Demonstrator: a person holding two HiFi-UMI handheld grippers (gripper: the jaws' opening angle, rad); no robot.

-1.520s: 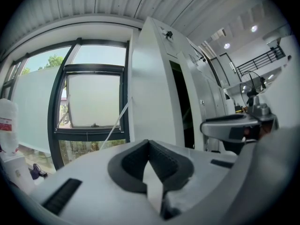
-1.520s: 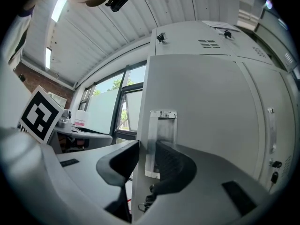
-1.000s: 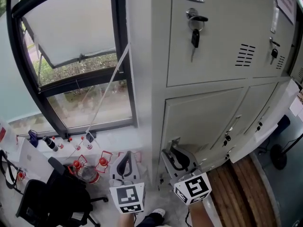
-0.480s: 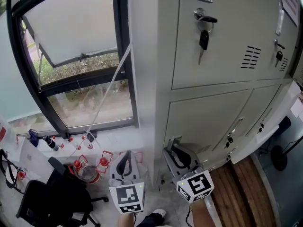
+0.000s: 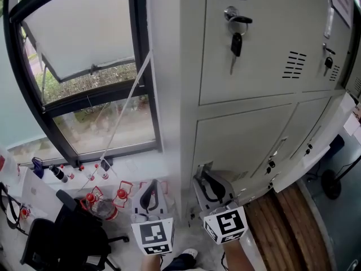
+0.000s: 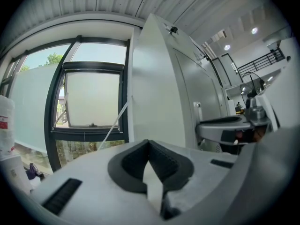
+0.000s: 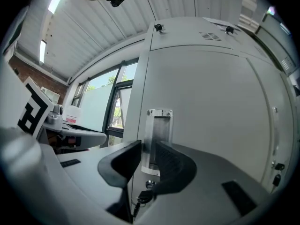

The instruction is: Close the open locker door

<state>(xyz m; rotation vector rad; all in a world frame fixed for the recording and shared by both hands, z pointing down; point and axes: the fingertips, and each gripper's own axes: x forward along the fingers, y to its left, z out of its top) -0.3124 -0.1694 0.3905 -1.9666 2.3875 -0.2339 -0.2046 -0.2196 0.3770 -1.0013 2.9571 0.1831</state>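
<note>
The grey lockers (image 5: 254, 66) fill the right half of the head view. My right gripper (image 5: 204, 178) is level at the left edge of the lower locker door (image 5: 242, 140). In the right gripper view its jaws (image 7: 147, 150) have just been closing. They now sit on either side of the metal handle (image 7: 159, 125), shut on its lower part. A key (image 7: 143, 198) hangs just below. My left gripper (image 5: 150, 185) hangs beside it, clear of the locker. Its pads (image 6: 149, 144) meet at the tips with nothing between them.
A black-framed window (image 5: 96, 89) stands to the left. Red-capped bottles (image 5: 104, 199) and a black chair (image 5: 62, 236) sit below it. A key hangs in the upper door lock (image 5: 236, 33). A pale panel (image 5: 316, 151) juts out at the lower right, over wooden flooring (image 5: 287, 224).
The head view swung slightly right and back. Both grippers stay where they were beside the lower locker door.
</note>
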